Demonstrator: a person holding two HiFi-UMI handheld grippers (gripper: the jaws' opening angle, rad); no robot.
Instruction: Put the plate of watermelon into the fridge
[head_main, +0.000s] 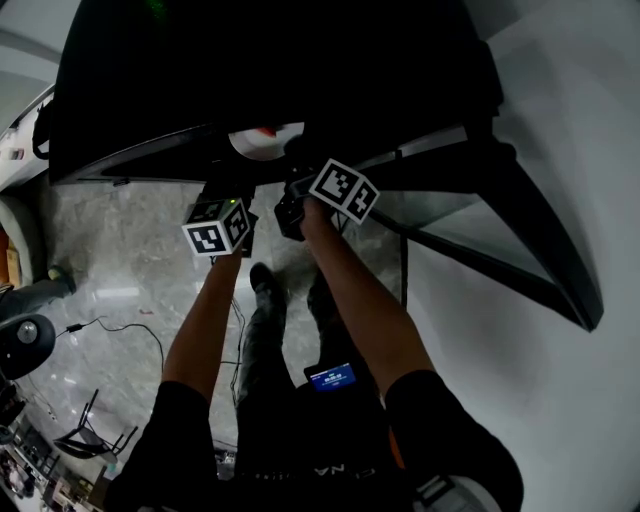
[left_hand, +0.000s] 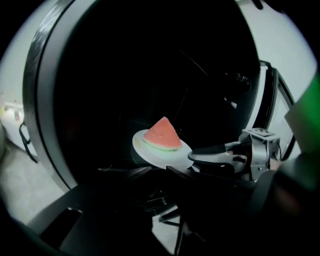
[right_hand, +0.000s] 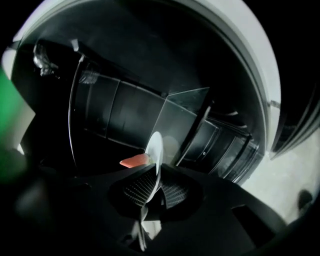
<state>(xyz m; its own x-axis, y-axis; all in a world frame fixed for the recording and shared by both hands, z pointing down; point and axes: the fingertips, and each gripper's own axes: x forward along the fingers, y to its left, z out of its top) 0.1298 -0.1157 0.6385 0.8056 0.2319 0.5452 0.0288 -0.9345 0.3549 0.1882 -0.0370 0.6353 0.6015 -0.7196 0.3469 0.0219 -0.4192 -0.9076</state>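
Plate (left_hand: 171, 159), white, with red watermelon wedge (left_hand: 162, 134)

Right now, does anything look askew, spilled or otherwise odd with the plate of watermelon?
Nothing is spilled or damaged. The plate sits about level, with the watermelon slice resting on it. The only oddity is that the right gripper clamps it by one edge alone, so the rest has no support.
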